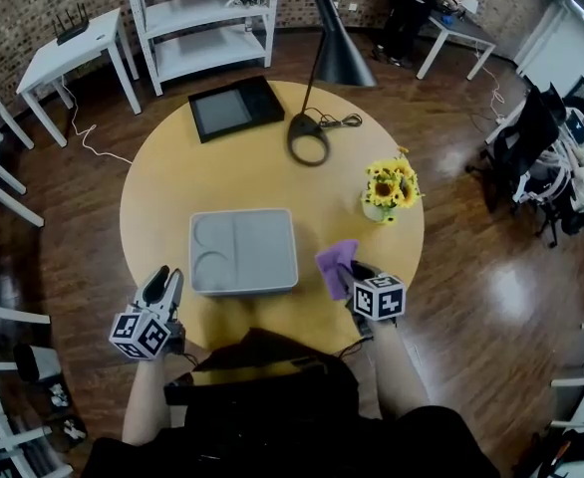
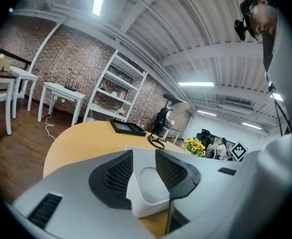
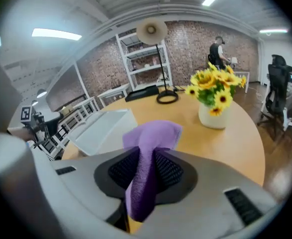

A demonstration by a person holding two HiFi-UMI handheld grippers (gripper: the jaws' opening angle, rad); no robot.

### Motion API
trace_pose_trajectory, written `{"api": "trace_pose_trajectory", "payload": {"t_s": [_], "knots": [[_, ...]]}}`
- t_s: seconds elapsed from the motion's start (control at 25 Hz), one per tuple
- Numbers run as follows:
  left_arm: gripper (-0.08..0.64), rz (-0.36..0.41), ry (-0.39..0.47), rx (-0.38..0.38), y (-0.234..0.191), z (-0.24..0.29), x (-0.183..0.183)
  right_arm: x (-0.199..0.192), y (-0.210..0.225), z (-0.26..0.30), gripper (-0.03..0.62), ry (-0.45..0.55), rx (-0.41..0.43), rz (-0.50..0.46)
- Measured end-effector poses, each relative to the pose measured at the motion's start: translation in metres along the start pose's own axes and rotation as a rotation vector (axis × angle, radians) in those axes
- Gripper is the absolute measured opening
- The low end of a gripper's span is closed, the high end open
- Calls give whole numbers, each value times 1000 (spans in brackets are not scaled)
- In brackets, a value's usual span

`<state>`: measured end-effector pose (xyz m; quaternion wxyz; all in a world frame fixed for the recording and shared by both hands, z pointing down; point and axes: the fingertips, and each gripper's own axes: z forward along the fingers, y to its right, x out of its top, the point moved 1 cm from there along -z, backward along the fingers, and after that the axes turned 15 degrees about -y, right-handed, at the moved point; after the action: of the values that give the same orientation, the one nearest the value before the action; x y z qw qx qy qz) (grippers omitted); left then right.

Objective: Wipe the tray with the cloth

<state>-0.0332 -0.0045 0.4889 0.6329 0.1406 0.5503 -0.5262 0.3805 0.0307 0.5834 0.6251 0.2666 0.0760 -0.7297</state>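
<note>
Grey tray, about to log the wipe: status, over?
Left gripper jaws apart, corner of grey rectangular tray seen through their gap. Right gripper jaws shut on purple cloth, beside tray. Tray top bare, nothing in the way.

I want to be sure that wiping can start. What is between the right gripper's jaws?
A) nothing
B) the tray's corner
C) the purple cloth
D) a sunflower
C: in the right gripper view, the right gripper has its jaws closed on the purple cloth, which stands up between them.
</note>
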Motion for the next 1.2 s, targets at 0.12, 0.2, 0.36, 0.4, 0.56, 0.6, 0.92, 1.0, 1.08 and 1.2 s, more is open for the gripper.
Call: {"api": "trace_pose_trajectory", "payload": {"t_s": [0.12,0.2,0.36,0.4,0.56,0.6,0.92,1.0,1.08,1.2], "knots": [[135,5,-46,-8,-3,12,-12,55,-37,-15,94,100,32,-75],[135,26,-97,-25,0,24,-23,86,-67,-17,94,139,58,-140],[135,70,-173,-61,10,40,-37,133,-142,-4,94,140,124,-308],[135,76,-179,-66,10,43,-38,140,-160,3,94,130,139,-353],[135,86,-227,-69,7,54,-43,162,-224,40,94,71,173,-488],[135,98,-254,-64,7,59,-45,166,-236,51,94,55,174,-500],[138,135,-429,-125,5,71,-62,174,-294,146,94,-112,71,-447],[136,123,-447,-131,2,71,-64,163,-293,160,94,-165,11,-467],[132,113,-460,-134,-2,69,-67,156,-282,163,95,-172,-13,-458],[132,87,-472,-136,-8,69,-68,156,-255,154,94,-156,-20,-406]]}}
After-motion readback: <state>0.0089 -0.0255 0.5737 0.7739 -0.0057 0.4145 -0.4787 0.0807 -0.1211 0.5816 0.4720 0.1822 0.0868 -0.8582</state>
